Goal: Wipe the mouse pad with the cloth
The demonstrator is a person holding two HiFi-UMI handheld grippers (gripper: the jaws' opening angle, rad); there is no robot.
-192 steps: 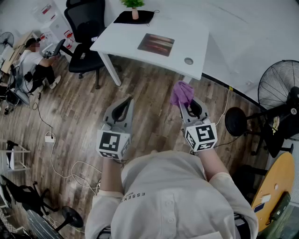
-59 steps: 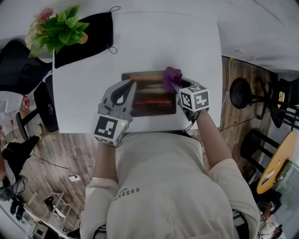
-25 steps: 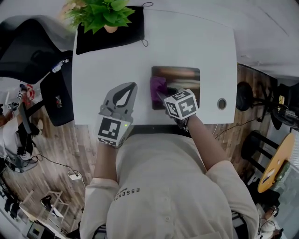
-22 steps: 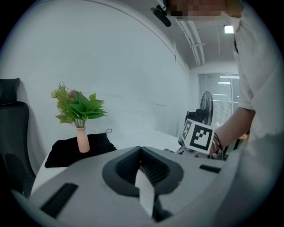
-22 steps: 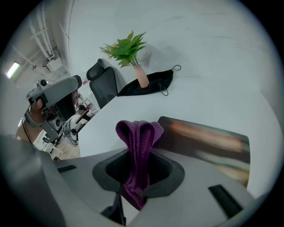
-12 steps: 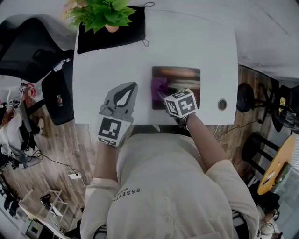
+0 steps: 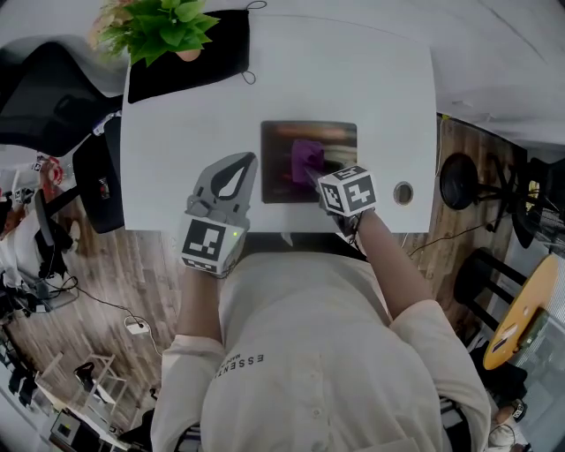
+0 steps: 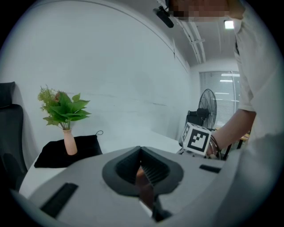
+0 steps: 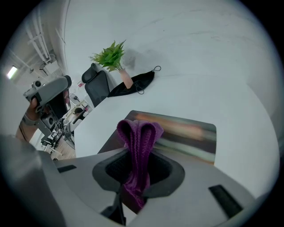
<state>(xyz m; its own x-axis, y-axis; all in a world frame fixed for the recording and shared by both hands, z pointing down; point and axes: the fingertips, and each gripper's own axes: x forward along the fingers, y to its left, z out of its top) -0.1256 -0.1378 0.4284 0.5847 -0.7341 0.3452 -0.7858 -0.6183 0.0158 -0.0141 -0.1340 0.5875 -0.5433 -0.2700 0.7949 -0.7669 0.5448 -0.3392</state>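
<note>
On a white tabletop (image 7: 177,115), the right gripper (image 7: 315,177), clamped on a purple cloth (image 7: 306,157), holds it at the middle of the mouse pad (image 7: 281,146), apparently mid-wipe with sweeps toward the edges due next, while the left gripper (image 7: 233,169) hovers closed and empty nearby.

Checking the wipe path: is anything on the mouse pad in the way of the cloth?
Nothing visible does. The cloth, clamped in the right gripper, is over the bare mouse pad; the plant stands well away.
</note>
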